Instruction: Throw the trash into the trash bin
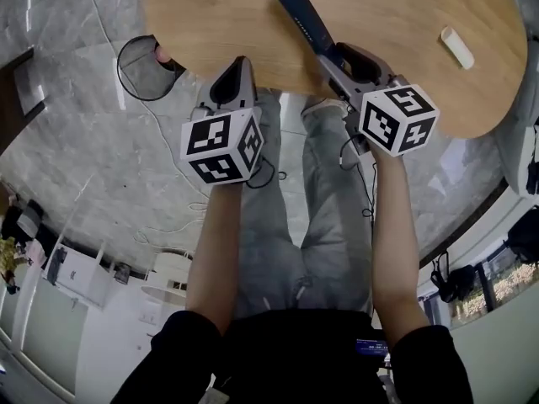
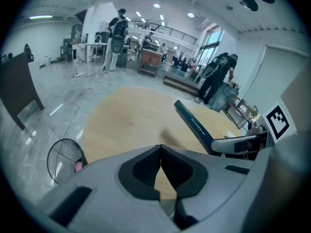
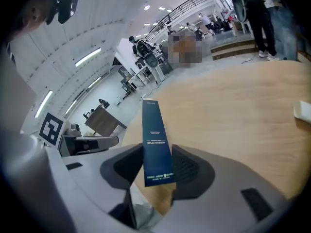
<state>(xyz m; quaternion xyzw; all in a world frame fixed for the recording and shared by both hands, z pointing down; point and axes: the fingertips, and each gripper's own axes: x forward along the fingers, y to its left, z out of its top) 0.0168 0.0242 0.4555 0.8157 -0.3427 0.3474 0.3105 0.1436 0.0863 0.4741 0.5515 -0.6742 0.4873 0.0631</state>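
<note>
1. Box (image 1: 301, 17), one long navy carton: your right gripper (image 1: 335, 60) is clamping it above the rounded wooden table (image 1: 387, 7).
2. Your left gripper (image 2: 160, 147) is hanging pinched shut, empty.
3. One wire bin (image 1: 139, 72) is standing beside the table.

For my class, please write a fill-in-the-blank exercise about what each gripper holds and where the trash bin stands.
1. The right gripper holds a long, dark ___ box between its jaws.
2. The left gripper, with its jaws together, holds ___.
3. The wire trash bin stands on the ___ beside the wooden table.
Missing words: blue; nothing; floor.
</note>
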